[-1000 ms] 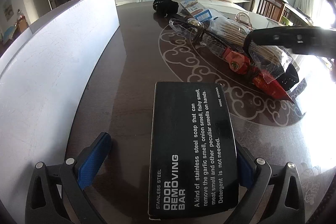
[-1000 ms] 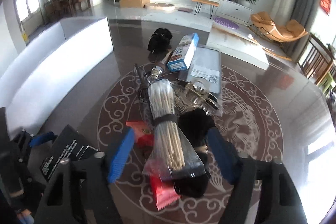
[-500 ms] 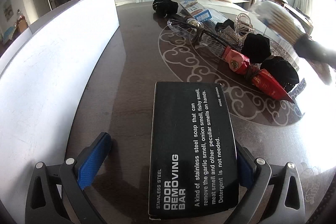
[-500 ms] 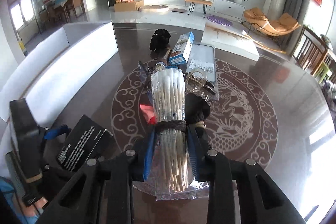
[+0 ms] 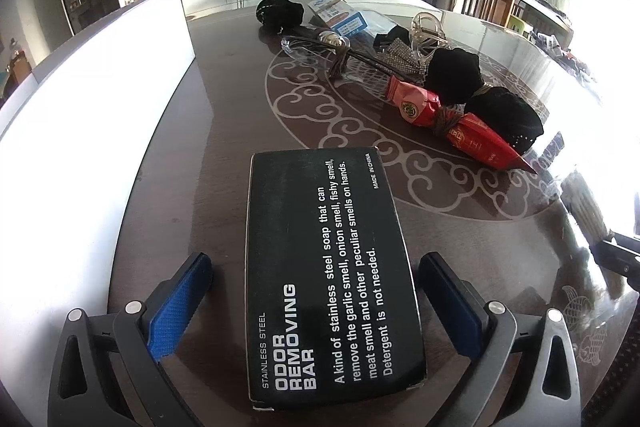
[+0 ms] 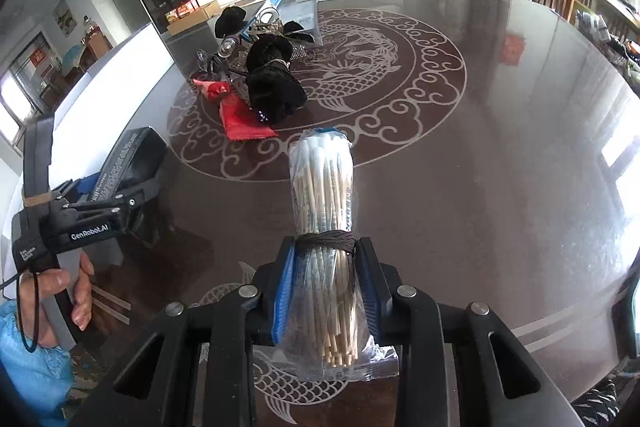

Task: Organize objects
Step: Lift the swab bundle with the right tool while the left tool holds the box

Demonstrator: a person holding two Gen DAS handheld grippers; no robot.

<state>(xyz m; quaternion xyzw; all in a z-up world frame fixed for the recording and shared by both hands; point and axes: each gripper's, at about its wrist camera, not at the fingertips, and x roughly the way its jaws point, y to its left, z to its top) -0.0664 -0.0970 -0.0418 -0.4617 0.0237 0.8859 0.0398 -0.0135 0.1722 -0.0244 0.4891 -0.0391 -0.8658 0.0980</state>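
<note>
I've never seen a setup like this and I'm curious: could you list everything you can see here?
black box: 1, black with white lettering, flat on the table between the left tool's fingers
cotton swab bundle: 1, pale sticks in clear plastic, in the right tool
red packets: 2, red, in the pile
black cloth items: several, black, in the pile
blue-white box: 1, far side of the pile
table: 1, dark brown, pale dragon pattern
left tool: open
right tool: shut on the bundle
</note>
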